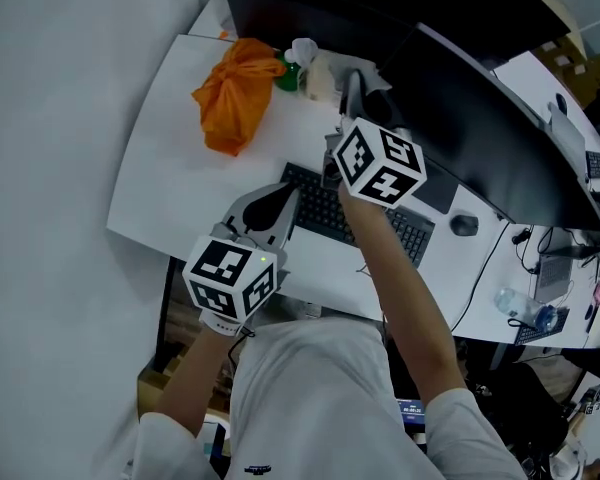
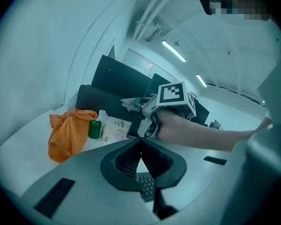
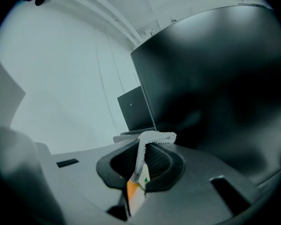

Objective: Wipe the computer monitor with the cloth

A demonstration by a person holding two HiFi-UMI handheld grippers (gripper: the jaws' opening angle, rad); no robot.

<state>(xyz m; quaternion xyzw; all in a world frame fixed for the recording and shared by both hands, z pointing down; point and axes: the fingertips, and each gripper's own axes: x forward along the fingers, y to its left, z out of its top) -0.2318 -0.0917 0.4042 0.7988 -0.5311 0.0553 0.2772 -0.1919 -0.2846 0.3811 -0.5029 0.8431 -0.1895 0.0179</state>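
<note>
right gripper (image 3: pixel 141 149), fingers clamped on cloth (image 3: pixel 156 136) | monitor (image 3: pixel 215 78) close ahead-right | left gripper (image 2: pixel 140 143) closed empty, farther back

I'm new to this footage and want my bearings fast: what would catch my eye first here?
The bright orange bag at the far left of the white desk stands out most, set against the big dark monitor curving along the back. In front of that screen the right gripper is shut on a white cloth. The left gripper hangs shut and empty near the keyboard.
</note>
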